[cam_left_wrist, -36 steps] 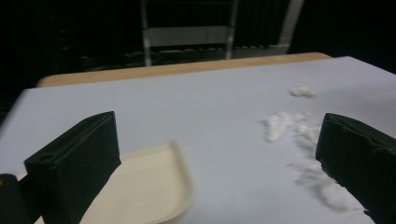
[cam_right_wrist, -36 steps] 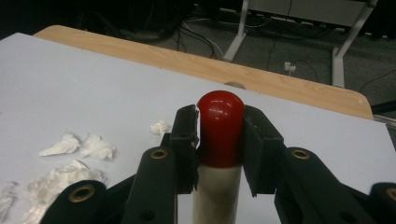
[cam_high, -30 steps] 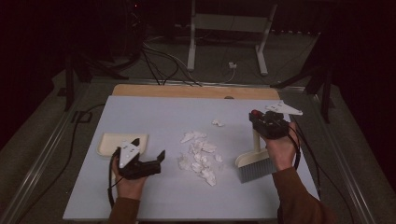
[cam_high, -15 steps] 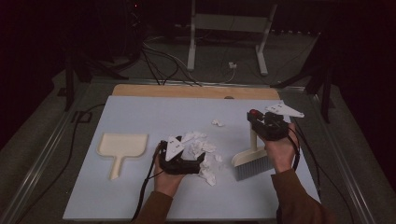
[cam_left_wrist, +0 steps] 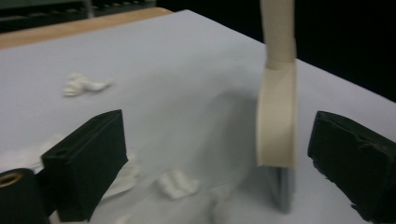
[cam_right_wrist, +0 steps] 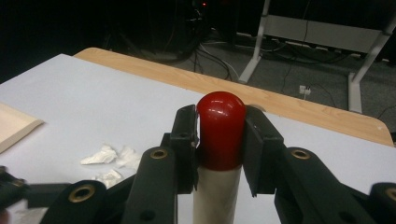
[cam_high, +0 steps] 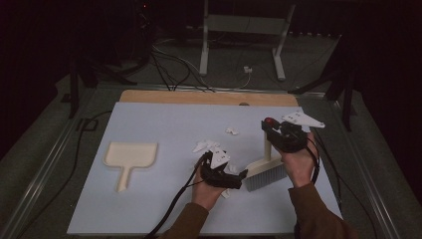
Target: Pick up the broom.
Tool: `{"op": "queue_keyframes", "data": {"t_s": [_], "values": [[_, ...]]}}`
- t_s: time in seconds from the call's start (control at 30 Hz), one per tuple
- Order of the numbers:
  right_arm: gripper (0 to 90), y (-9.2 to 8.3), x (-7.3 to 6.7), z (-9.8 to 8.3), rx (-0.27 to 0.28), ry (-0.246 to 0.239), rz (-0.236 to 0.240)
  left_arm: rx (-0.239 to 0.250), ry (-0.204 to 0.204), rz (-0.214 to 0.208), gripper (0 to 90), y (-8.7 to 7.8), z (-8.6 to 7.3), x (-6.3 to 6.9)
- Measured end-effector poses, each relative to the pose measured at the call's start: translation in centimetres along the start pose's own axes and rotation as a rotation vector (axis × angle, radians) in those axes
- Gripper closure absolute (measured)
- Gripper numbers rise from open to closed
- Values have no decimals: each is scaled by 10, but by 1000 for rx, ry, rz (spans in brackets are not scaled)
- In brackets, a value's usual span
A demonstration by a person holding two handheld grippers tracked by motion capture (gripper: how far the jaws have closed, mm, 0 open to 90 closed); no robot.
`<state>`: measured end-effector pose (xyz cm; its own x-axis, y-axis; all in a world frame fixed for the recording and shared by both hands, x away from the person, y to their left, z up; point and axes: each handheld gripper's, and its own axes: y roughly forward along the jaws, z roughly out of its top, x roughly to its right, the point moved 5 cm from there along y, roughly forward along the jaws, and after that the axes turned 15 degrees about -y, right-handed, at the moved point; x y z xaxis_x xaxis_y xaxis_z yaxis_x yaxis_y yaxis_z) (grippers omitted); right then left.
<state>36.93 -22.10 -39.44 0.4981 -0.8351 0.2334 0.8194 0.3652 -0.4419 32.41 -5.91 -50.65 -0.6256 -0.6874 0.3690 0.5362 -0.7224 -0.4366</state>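
The left gripper (cam_high: 243,174) has crossed the counter (cam_high: 164,119) from beside the dustpan (cam_high: 130,155) near the left edge to the middle, over the paper scraps (cam_high: 209,148), and now sits just beside the brush (cam_high: 265,172); the right gripper (cam_high: 271,128) has kept its place. The left fingers (cam_left_wrist: 91,158) have just been closing a little, yet they stand wide apart, and in the left gripper view the brush's cream head (cam_left_wrist: 276,121) rises between them without either pad touching it.

The brush stands upright right of the counter's middle, bristles down on the surface, its handle reaching up to a red cap (cam_right_wrist: 221,128). The right fingers (cam_right_wrist: 184,140) are clenched on that cap from both sides, so the brush hangs firmly in the right hand. Scraps lie scattered just left of the bristles, one stray piece (cam_high: 231,131) farther toward the far edge, and the dustpan lies flat, well apart, toward the left edge.

The step looks like readying a sweep, with the left gripper perhaps coming to steady the brush head. Next the left fingers would need either to close squarely on the cream head or to back off and fetch the dustpan, so the scraps have somewhere to go.
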Motion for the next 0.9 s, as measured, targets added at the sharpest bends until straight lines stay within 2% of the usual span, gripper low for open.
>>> {"op": "queue_keyframes", "data": {"t_s": [0.1, 0.13, 0.17, 0.23, 0.27, 0.33, 0.37, 0.47, 0.57, 0.6, 0.63, 0.7, 0.8, 0.87, 0.9], "values": [[690, -1, -1, 0, 4, -1, 2, -30, -4, -34, 136, 12, -3, 6], [690, -1, -1, 0, 4, -1, 2, -30, -4, -34, 163, 12, -3, 6], [690, -1, -1, 0, 5, 0, 3, -53, -17, -63, 166, 19, -6, 9], [690, -2, -2, 0, 7, 1, 4, -62, -18, -73, 206, 22, -7, 12], [690, -2, -2, 0, 8, 1, 5, -79, -5, -95, 241, 27, -8, 17], [690, -2, -3, 0, 9, 1, 7, -85, 3, -101, 321, 29, -9, 19], [690, -2, -3, 0, 9, 2, 7, -98, -2, -131, 378, 32, -8, 21], [690, -3, -2, 0, 11, 3, 8, -120, -5, -151, 500, 36, -9, 23], [690, -3, -2, 0, 14, 3, 10, -143, -16, -172, 547, 40, -10, 22], [690, -3, -2, 0, 16, 4, 13, -154, -26, -197, 618, 42, -11, 23], [690, -3, -2, 0, 16, 3, 11, -154, -26, -197, 639, 42, -11, 23], [688, -3, -2, 0, 19, -4, 6, -158, -58, -240, 670, 42, -10, 22], [685, -2, -1, 0, 21, -1, 20, -163, -76, -252, 688, 42, -10, 20], [671, -1, -2, 0, 22, -20, 15, -164, -79, -252, 691, 42, -10, 20], [627, -1, -2, 0, 24, -27, 10, -160, -73, -261, 697, 42, -10, 21]]}}
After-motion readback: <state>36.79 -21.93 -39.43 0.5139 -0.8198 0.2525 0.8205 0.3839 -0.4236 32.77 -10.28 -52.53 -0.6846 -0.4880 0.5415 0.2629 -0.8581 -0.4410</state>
